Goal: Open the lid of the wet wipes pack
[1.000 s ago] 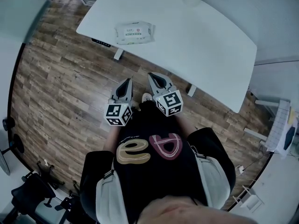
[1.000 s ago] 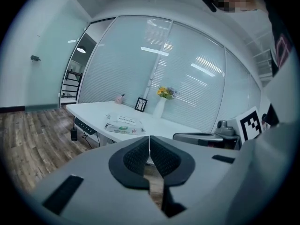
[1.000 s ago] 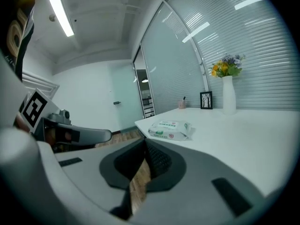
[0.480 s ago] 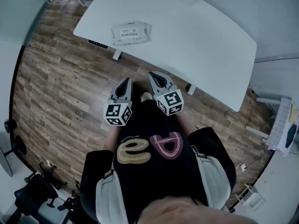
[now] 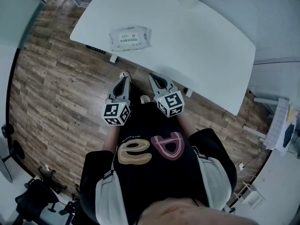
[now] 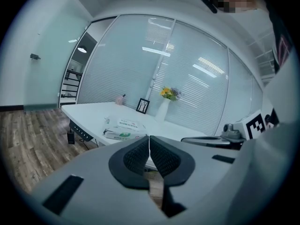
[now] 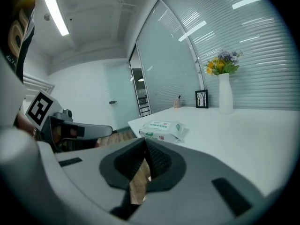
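Observation:
The wet wipes pack [image 5: 130, 38], white with a green and red label, lies flat near the left end of the white table [image 5: 197, 46]; its lid looks closed. The pack [image 6: 123, 129] also shows ahead in the left gripper view, and the pack [image 7: 161, 129] in the right gripper view. My left gripper [image 5: 123, 79] and right gripper [image 5: 155, 78] hover side by side over the wooden floor, short of the table's near edge, well away from the pack. Both have their jaws pressed together with nothing between them.
A white vase with yellow flowers [image 6: 167, 104], a small picture frame [image 6: 143, 105] and a small pink item stand at the table's far side by the blinds. Office chair bases [image 5: 33, 205] sit on the floor at lower left. A white rack [image 5: 281, 125] stands at right.
Both grippers have edged forward toward the table. In the head view the table and the pack have shifted slightly left and closer to the grippers. Jaws stayed shut.

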Demonstrator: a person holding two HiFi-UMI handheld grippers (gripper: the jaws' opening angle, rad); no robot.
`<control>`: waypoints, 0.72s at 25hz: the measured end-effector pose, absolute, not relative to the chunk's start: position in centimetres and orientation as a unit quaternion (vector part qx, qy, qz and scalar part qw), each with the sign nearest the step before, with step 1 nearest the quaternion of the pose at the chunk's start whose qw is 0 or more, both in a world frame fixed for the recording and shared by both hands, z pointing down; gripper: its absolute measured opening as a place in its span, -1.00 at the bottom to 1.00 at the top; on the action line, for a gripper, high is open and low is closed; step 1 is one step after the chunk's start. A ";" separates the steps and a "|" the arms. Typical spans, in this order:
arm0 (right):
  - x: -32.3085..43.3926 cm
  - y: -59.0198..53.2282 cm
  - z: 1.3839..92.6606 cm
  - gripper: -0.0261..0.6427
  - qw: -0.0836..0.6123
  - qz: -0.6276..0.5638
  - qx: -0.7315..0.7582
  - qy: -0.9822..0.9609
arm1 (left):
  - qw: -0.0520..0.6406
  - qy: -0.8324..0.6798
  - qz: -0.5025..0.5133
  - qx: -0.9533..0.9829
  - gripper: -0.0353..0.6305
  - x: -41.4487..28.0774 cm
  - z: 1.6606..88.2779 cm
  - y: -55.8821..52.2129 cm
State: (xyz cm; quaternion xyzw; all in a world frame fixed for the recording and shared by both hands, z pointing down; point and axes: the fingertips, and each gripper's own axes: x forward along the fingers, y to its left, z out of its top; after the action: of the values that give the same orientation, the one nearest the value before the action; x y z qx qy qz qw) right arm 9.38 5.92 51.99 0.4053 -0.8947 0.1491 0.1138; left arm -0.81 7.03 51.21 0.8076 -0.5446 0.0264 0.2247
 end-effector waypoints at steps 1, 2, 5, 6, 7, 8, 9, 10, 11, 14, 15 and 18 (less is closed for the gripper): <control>9.1 5.5 52.0 -0.89 0.116 0.148 0.405 -0.895 | 0.225 -0.545 0.025 0.807 -0.84 -1.1 51.2 6.4; 8.9 4.9 52.0 -0.89 0.117 0.147 0.405 -0.895 | 0.226 -0.546 0.025 0.806 -0.84 -1.4 51.4 5.8; 8.4 3.1 52.0 -0.89 0.121 0.146 0.410 -0.892 | 0.233 -0.546 0.025 0.804 -0.84 -2.2 51.7 3.8; 8.3 2.5 51.9 -0.89 0.122 0.147 0.411 -0.891 | 0.234 -0.545 0.026 0.805 -0.84 -2.4 51.7 3.0; 8.1 1.7 51.8 -0.89 0.123 0.148 0.411 -0.891 | 0.234 -0.544 0.026 0.806 -0.84 -2.6 51.6 2.2; 7.8 0.9 51.7 -0.89 0.123 0.147 0.412 -0.891 | 0.233 -0.543 0.026 0.807 -0.84 -2.9 51.5 1.3; 7.6 0.0 51.6 -0.89 0.123 0.146 0.413 -0.891 | 0.231 -0.542 0.027 0.808 -0.84 -3.1 51.5 0.5; 7.4 -0.8 51.6 -0.89 0.123 0.145 0.414 -0.890 | 0.230 -0.541 0.027 0.808 -0.84 -3.4 51.5 -0.4; 7.3 -1.6 51.6 -0.89 0.123 0.144 0.416 -0.889 | 0.230 -0.542 0.028 0.808 -0.84 -3.7 51.6 -1.1; 6.6 -3.6 51.6 -0.89 0.127 0.142 0.421 -0.887 | 0.233 -0.543 0.030 0.806 -0.84 -4.9 51.9 -2.8; 6.3 -4.3 51.5 -0.89 0.129 0.142 0.422 -0.886 | 0.233 -0.542 0.032 0.806 -0.84 -5.2 51.9 -3.4; 5.3 -6.5 51.5 -0.89 0.137 0.143 0.425 -0.883 | 0.233 -0.538 0.038 0.809 -0.84 -6.3 52.1 -5.7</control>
State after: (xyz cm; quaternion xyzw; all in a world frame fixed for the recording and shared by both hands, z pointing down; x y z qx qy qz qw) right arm 5.35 -6.53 51.52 0.4249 -0.8834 0.1427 0.1367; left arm -6.32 -5.68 52.06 0.8093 -0.5380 0.0379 0.2326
